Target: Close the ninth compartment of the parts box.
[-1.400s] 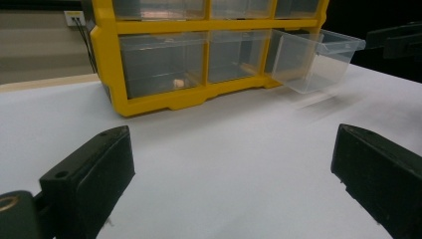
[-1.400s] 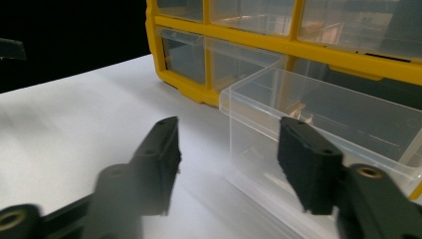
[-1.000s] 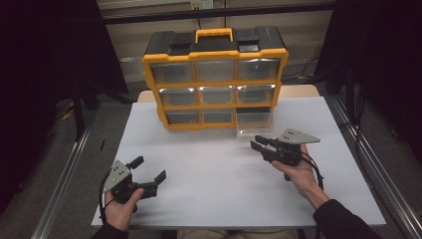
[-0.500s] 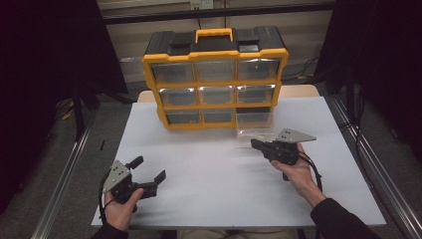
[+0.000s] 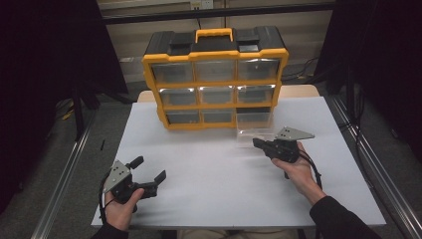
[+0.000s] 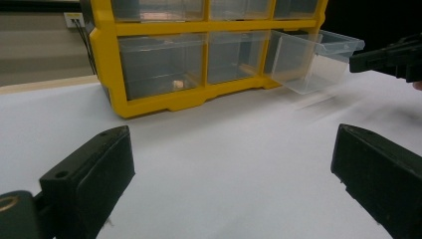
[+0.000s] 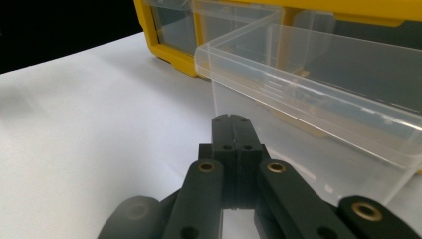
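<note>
White table [image 5: 209, 199], clear drawer [image 5: 255, 127] lengthwise toward right tongs [image 5: 257, 143] (clenched, empty); left tongs [image 5: 148, 171] released.

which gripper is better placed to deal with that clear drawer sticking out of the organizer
Right. The right gripper sits with its shut jaws just at the front of the pulled-out clear drawer. The left gripper rests open near the table's front left corner, well away from it.

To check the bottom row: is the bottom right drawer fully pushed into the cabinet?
No, the clear drawer sticks out of the yellow cabinet over the table.
</note>
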Demonstrator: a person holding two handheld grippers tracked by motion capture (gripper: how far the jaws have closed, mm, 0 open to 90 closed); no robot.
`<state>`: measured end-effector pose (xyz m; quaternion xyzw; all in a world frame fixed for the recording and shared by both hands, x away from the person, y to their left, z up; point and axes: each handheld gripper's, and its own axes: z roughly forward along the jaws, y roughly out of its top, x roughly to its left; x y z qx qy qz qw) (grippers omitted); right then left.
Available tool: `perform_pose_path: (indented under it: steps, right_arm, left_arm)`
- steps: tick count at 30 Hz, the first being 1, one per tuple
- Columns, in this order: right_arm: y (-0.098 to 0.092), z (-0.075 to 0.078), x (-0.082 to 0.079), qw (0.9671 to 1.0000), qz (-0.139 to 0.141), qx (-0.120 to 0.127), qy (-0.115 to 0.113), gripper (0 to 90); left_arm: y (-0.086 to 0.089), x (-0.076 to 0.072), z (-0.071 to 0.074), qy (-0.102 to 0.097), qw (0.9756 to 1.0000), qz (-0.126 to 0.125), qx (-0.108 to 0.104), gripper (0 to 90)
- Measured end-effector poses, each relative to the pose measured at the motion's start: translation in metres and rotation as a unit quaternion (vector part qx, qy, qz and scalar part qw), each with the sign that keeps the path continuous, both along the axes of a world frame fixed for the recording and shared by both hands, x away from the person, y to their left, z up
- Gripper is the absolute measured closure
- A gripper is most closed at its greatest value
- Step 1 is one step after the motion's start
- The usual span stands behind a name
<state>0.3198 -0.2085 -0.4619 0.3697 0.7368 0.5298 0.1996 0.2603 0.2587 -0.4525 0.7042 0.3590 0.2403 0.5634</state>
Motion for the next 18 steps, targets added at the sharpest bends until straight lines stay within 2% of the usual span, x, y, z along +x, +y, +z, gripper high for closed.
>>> perform_pose_path:
  steps: [18]
  right_arm:
    - [-0.0024, -0.0063, 0.0103, 0.9997, -0.018, -0.016, -0.001, 90.0]
  left_arm:
    - [-0.0004, 0.0002, -0.0002, 0.002, 1.0000, -0.002, 0.001, 3.1]
